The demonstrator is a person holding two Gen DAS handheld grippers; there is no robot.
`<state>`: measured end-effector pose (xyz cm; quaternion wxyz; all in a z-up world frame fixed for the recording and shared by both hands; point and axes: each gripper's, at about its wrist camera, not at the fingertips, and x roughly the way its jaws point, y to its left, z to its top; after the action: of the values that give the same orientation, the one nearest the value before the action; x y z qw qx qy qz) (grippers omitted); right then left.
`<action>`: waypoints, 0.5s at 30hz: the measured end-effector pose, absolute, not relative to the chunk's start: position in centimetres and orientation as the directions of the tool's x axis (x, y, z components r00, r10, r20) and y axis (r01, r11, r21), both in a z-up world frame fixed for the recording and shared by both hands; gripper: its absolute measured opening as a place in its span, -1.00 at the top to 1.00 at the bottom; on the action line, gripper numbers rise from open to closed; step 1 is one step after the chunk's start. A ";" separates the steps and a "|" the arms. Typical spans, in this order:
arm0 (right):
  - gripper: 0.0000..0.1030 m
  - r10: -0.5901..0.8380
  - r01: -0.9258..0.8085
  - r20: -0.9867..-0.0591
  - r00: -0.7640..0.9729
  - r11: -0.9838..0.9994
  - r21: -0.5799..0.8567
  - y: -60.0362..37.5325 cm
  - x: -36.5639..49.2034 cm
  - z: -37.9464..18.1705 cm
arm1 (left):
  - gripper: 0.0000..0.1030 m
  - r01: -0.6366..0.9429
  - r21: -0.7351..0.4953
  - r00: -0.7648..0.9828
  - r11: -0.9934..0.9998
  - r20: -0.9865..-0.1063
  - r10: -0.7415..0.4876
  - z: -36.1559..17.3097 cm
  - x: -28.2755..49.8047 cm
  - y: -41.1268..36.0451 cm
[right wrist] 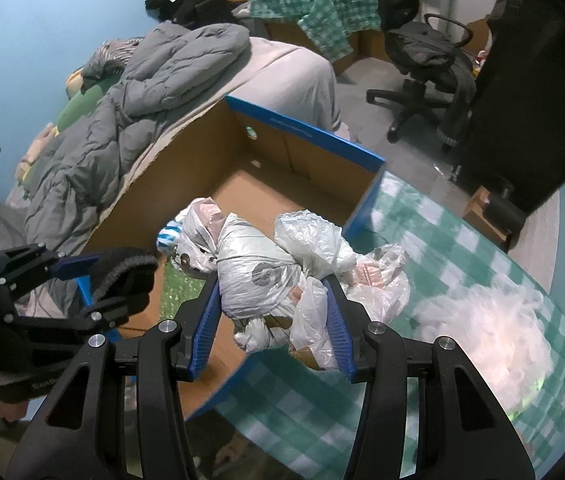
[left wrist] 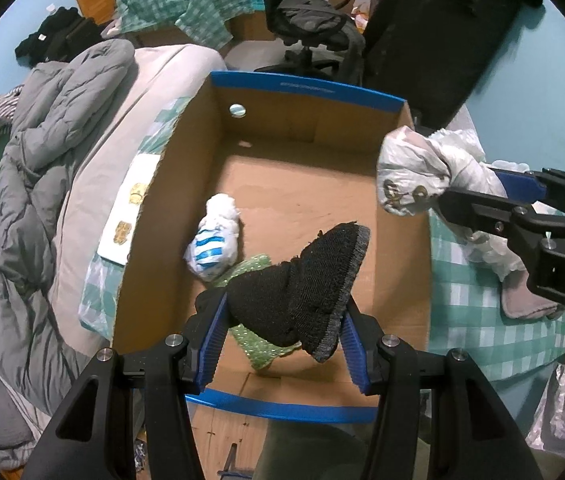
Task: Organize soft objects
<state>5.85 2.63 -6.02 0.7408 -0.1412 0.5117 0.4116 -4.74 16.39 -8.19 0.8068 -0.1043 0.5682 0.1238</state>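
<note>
Two hand-held grippers are in view, each clenched on one soft thing. The left hand-held gripper [left wrist: 284, 330] has its blue pads pressed on either side of a black knitted item with a grey edge [left wrist: 306, 300], held above the near end of the cardboard box [left wrist: 314, 120]; whether it is a sock, a hat or a glove is hard to make out. The right hand-held gripper [right wrist: 272, 320] grips a bundle of crumpled grey-white plastic bags [right wrist: 266, 276] above the box's right wall; how many bags make up the bundle cannot be counted. One box stands open, brown with a blue rim, on the green-checked cloth of the tabletop [right wrist: 462, 240]. Inside it lie two things: one white bag with blue stripes [left wrist: 214, 240] and one green bubble-wrap piece [left wrist: 258, 344], the latter largely hidden under the black knit. To the right on the tabletop a pale heap [right wrist: 494, 332] is too blurred to identify. Beside the box, the bed carries one grey quilt [left wrist: 34, 160].
</note>
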 end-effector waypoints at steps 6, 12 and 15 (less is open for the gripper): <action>0.04 0.457 -0.770 -0.882 0.118 0.602 0.209 5.1 5.8 -6.7 | -0.03 -0.334 -0.016 0.303 0.942 -0.949 0.092 -9.2 -4.8 17.8; 0.04 0.444 -0.772 -0.891 0.099 0.599 0.212 6.9 6.1 -7.5 | -0.04 -0.351 -0.006 0.282 0.936 -0.954 0.100 -10.0 -4.7 19.1; 0.04 0.435 -0.774 -0.895 0.097 0.599 0.207 7.4 6.2 -7.8 | -0.05 -0.357 -0.002 0.272 0.934 -0.957 0.102 -10.3 -4.7 19.5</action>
<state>6.19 7.37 -7.77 0.7230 -0.1611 0.5261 0.4178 -4.74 19.55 -10.33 0.7900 -0.1087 0.5857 0.1450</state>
